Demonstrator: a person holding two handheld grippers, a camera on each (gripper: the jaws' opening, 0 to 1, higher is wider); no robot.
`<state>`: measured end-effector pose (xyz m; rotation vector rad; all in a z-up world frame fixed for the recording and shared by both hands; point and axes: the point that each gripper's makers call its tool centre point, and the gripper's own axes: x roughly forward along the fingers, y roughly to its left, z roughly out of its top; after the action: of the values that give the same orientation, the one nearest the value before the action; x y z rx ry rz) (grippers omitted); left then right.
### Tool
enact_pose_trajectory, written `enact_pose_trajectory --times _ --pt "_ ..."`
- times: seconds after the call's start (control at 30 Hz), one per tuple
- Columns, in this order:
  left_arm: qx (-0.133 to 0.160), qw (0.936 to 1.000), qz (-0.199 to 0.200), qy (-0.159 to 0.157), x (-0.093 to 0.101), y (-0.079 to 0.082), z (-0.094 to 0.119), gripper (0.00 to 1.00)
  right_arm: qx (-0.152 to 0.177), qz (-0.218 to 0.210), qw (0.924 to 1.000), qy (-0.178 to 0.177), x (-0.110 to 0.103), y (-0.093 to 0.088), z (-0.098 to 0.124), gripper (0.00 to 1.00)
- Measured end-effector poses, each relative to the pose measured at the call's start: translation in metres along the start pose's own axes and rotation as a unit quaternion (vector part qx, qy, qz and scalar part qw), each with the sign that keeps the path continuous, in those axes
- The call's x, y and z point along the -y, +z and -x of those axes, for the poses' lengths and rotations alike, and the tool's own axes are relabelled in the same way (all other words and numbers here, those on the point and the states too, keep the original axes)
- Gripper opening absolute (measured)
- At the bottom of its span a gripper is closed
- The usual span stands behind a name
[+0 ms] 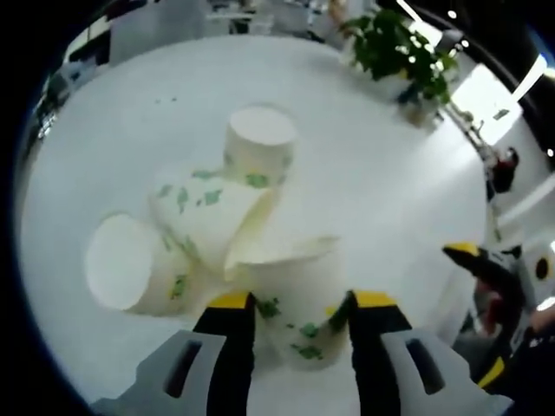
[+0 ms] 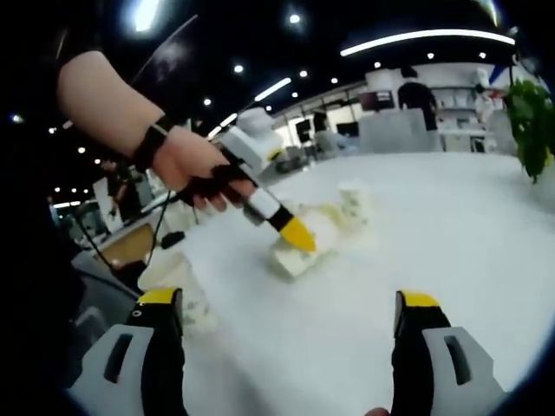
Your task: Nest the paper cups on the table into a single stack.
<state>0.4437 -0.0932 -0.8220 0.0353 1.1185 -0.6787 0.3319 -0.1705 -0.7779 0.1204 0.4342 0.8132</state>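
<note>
Your left gripper point(image 1: 295, 314) has its two yellow-tipped black jaws closed against the sides of a white paper cup with green leaf print point(image 1: 295, 299), which lies tilted with its squashed open rim facing away from you on the round white table point(image 1: 390, 173). Just beyond it, touching its rim, a second leaf-printed paper cup point(image 1: 204, 212) lies on its side, and a third one point(image 1: 134, 264) lies to the left of that with its round open mouth turned toward the camera (the two look pressed together, though you cannot tell whether one sits inside the other). A fourth cup point(image 1: 258, 143) stands mouth-down behind the cluster, its flat white base showing on top. A leafy green potted plant point(image 1: 399, 52) sits near the table's far edge.

Your right gripper point(image 2: 290, 316) hangs above the table with its jaws spread wide and nothing between them. In the right gripper view your left hand point(image 2: 186, 160) grips the left tool, whose yellow tip presses down at the huddle of cups point(image 2: 325, 230) in the middle of the table. One more pale paper cup point(image 2: 178, 282) stands apart near the table's left edge, just beside your right gripper's left jaw.
</note>
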Motion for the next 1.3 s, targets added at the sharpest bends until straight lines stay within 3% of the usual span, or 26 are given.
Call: enact_pose_trajectory --times 0.63,0.9,1.3 --pt "0.049 0.9983 0.007 -0.03 0.006 -0.001 0.028 0.4 -0.02 0.028 0.9993 -0.013 -0.011 0.004 0.004 0.99" --pt "0.071 0.9964 0.016 -0.044 -0.001 -0.001 0.041 0.39 -0.035 0.041 0.9981 -0.031 -0.011 0.006 0.011 0.99" --pt "0.131 0.9877 0.027 -0.081 -0.005 -0.005 0.067 0.39 -0.038 0.05 0.9961 -0.062 -0.01 0.018 0.017 0.98"
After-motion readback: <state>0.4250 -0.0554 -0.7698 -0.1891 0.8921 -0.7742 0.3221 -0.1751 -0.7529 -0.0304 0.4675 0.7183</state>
